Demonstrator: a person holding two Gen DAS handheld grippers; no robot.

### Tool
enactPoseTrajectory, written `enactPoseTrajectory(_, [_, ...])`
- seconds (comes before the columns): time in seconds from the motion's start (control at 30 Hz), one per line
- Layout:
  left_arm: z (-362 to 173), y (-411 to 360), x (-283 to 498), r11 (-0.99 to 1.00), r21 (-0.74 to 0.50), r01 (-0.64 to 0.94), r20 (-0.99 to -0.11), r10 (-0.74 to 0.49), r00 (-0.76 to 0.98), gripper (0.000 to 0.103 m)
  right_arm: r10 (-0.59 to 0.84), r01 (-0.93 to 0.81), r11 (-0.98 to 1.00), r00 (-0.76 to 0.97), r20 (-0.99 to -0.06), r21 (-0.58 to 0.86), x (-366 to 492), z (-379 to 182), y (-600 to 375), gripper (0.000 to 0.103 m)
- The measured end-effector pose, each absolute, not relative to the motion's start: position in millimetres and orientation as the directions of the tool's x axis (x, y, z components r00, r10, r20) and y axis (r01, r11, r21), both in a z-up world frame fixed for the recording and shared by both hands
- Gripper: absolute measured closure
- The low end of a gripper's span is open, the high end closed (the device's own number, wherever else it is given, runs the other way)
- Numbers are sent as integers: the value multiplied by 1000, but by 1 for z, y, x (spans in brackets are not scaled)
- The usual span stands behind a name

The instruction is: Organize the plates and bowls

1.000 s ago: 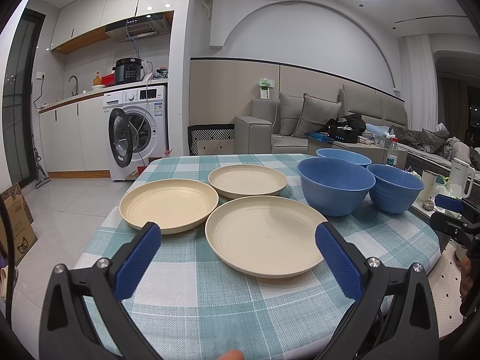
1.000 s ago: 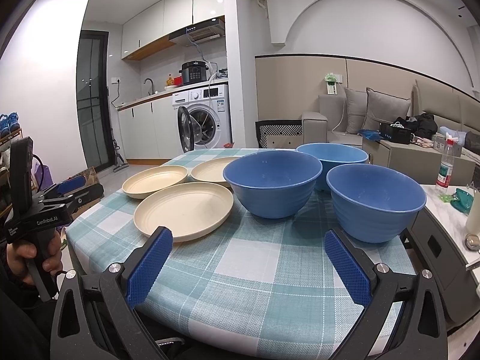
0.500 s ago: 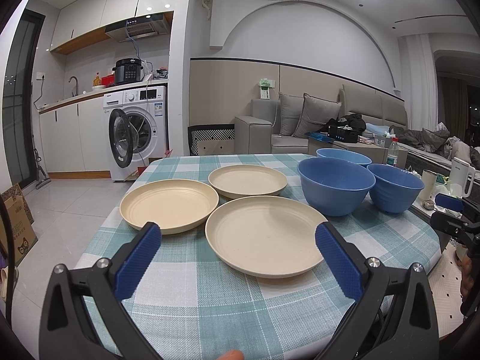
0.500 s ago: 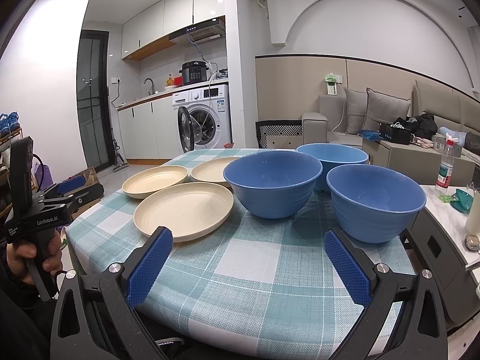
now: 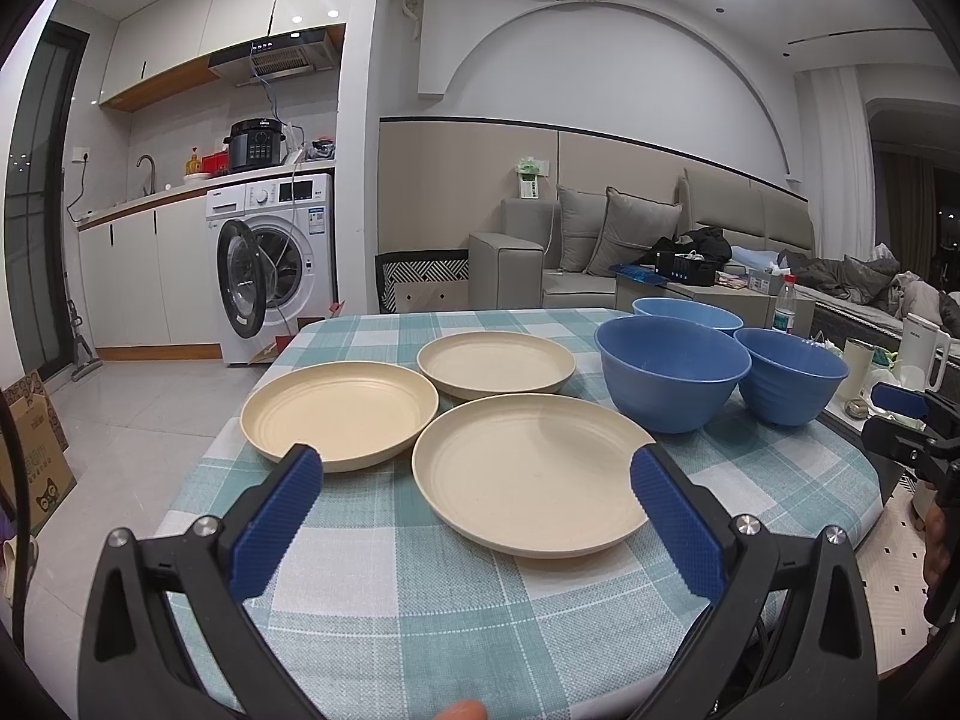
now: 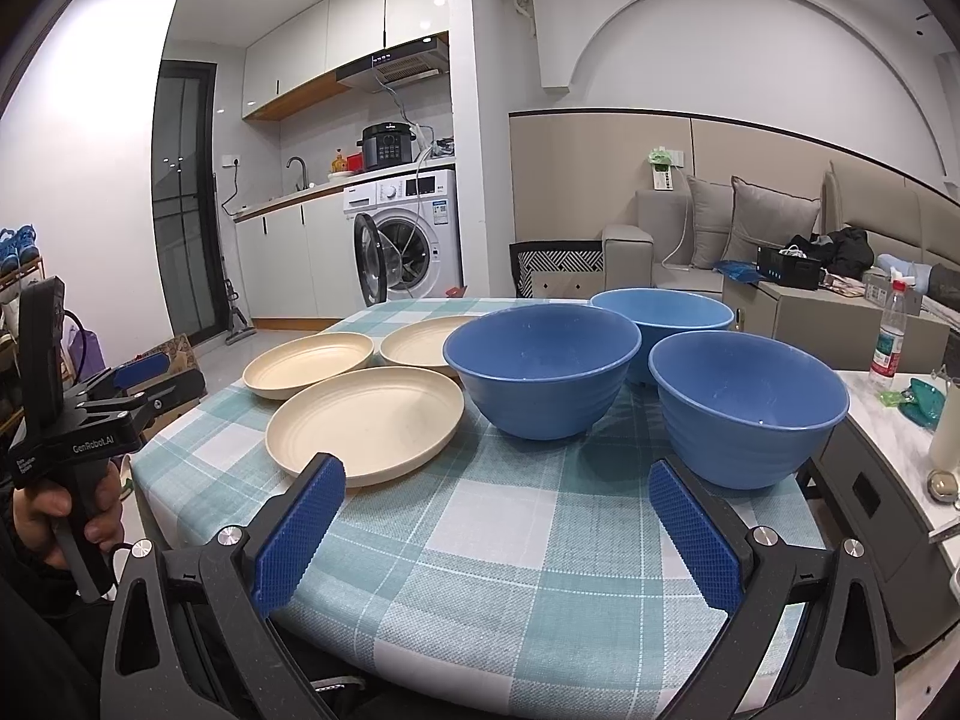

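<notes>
**Plates and bowls laid out, both claws wide and empty**

Three beige plates and three blue bowls are spread over a surface covered with a teal and white checked cloth. The near plate is seen just ahead of the left claw, whose blue-padded fingers are spread apart with nothing between them. A second plate lies just beside it on the left, and a third plate lies behind both. The front bowl stands upright to the right of the plates, with a second bowl near it and a third bowl behind the pair.

In the right wrist view, the right claw is held above the near edge of the cloth, its fingers likewise parted and gripping nothing. The nearest bowl on that side sits just ahead of the right finger. The left device is seen at the left edge, gripped by a hand.
</notes>
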State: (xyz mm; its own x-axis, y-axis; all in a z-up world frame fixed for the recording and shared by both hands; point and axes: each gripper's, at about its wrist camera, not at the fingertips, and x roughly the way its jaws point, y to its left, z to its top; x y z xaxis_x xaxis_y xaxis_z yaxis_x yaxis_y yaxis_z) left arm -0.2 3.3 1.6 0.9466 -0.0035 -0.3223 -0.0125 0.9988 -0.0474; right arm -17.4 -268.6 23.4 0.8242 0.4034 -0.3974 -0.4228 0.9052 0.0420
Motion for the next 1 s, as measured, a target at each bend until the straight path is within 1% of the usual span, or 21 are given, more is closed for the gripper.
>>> enactPoseTrajectory(0.73, [24,14,8,999,-33,-23,-297,13,955,0,423,-442,896,823,-379,42,4,49,-274,0])
enactPoseTrajectory(1.0, [36,12,17,1000,3,-21,-280,21,960,0,428,-448,893,825,-368,36,13,64,-275,0])
